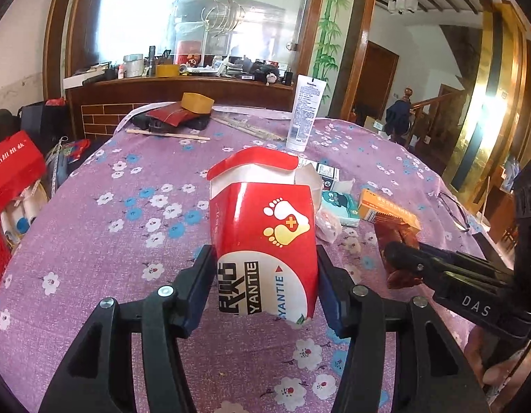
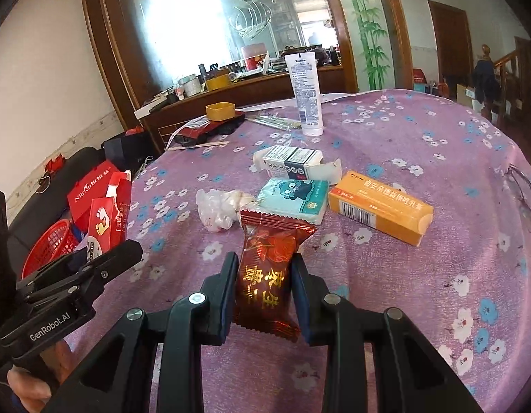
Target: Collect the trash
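Your left gripper (image 1: 265,275) is clamped on the torn red carton (image 1: 263,237), held above the table (image 1: 93,241); your right gripper (image 2: 263,296) pinches the dark red snack wrapper (image 2: 269,275). Neither is binned yet. Toward the table's middle, the crumpled plastic (image 2: 214,208), tissue pack (image 2: 294,199), orange box (image 2: 380,208) and white box (image 2: 293,161) remain; the red basket (image 2: 50,247) sits off the left edge.

Bright daylight flares white in the mirror (image 1: 203,10) — sharp centres, fisheye bending and black vignette at edges.
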`<control>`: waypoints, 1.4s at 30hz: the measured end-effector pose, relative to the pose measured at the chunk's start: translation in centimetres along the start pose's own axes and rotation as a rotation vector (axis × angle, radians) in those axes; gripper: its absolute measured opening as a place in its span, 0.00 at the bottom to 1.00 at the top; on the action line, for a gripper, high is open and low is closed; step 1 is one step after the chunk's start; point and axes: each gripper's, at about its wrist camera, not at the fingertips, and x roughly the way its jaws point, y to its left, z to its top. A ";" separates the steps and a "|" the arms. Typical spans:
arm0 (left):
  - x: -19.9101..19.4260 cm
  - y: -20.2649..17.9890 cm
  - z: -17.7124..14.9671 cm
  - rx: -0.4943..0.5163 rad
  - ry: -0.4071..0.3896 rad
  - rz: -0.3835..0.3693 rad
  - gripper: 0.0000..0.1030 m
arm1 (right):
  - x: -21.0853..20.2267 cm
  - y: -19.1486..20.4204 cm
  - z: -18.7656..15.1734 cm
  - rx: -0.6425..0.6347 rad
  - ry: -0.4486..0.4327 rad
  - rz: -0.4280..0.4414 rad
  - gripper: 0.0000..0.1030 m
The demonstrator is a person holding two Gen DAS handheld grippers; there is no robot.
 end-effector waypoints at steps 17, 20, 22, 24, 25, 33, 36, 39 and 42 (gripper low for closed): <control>-0.2 0.4 -0.3 -0.019 -0.008 -0.012 0.52 | 0.7 -0.9 -0.1 0.057 0.030 0.023 0.32; -0.2 0.3 -0.3 -0.020 -0.007 -0.008 0.52 | 0.5 -0.8 -0.2 0.051 0.020 0.010 0.32; -0.2 0.3 -0.4 -0.021 -0.007 -0.008 0.52 | 0.3 -0.6 -0.2 0.041 0.014 0.003 0.32; -0.2 0.3 -0.4 -0.024 -0.008 -0.004 0.52 | 0.1 -0.3 -0.2 0.030 0.005 -0.012 0.32; -0.2 0.4 -0.4 -0.025 -0.008 -0.002 0.53 | 0.1 -0.2 -0.2 0.026 0.005 -0.014 0.31; -0.3 0.5 -0.5 -0.030 -0.008 0.004 0.52 | -0.1 -0.2 -0.2 0.024 -0.002 -0.031 0.32; -0.3 0.5 -0.5 -0.031 -0.009 0.006 0.52 | 0.0 -0.2 -0.2 0.022 -0.003 -0.034 0.31; -0.3 0.5 -0.5 -0.031 -0.008 0.007 0.53 | -0.1 -0.1 -0.2 0.014 -0.004 -0.039 0.31; -0.3 0.5 -0.5 -0.033 -0.006 0.005 0.52 | -0.1 0.1 -0.1 0.003 -0.004 -0.045 0.31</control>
